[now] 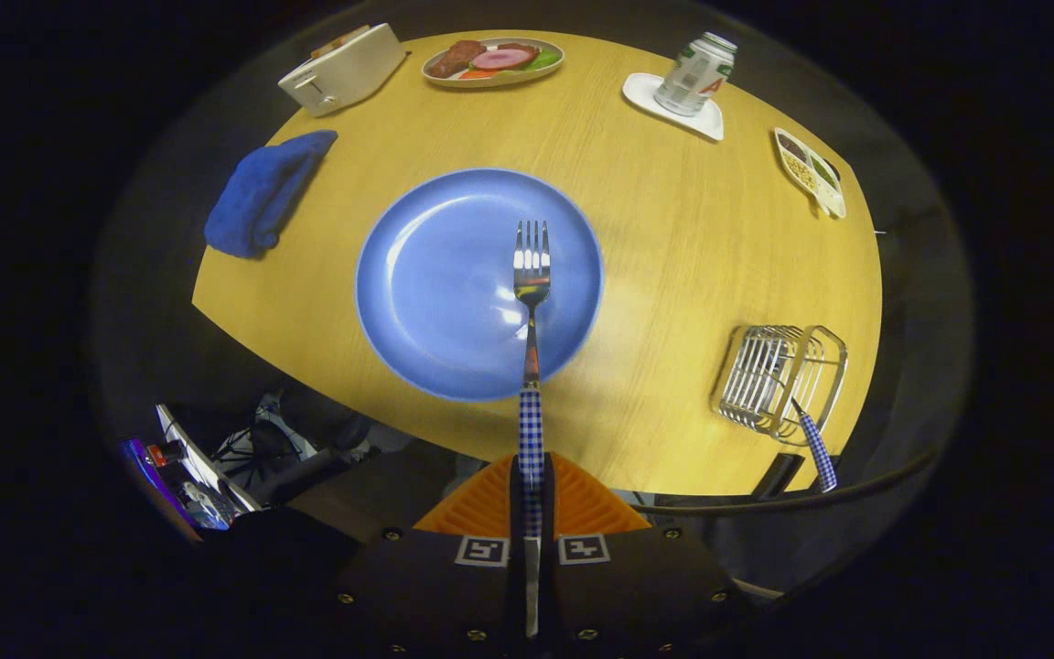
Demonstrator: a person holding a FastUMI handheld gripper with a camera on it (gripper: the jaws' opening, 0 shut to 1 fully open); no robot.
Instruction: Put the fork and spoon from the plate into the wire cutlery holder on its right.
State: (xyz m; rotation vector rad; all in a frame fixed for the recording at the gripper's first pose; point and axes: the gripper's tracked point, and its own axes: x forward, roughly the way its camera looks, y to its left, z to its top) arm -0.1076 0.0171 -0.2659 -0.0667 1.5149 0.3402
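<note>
Gripper [532,490]: is being kept closed on the checked handle of the fork [532,275].
Fork: is being held out above the blue plate [417,302].
Wire cutlery holder [779,380]: a checked handle is already being cradled inside, likely the spoon's.
Risk: tines being snagged on the wires if the fork is lowered tilted.

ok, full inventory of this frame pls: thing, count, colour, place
round wooden table: 1, yellow-tan, under everything
round blue plate: 1, blue, table centre, just ahead of the fingers
metal fork with checked handle: 1, silver tines, blue-white handle, tines over the plate, handle between the fingers
wire cutlery holder: 1, silver, right of the plate
checked handle in holder: 1, blue-white, sticking out of it
folded blue cloth: 1, left of the plate
white toaster: 1, far left
oval food plate: 1, far edge
drink can: 1, on white coaster
divided snack tray: 1, white, far right
hand-held gripper: 1, shut on the fork handle
</note>
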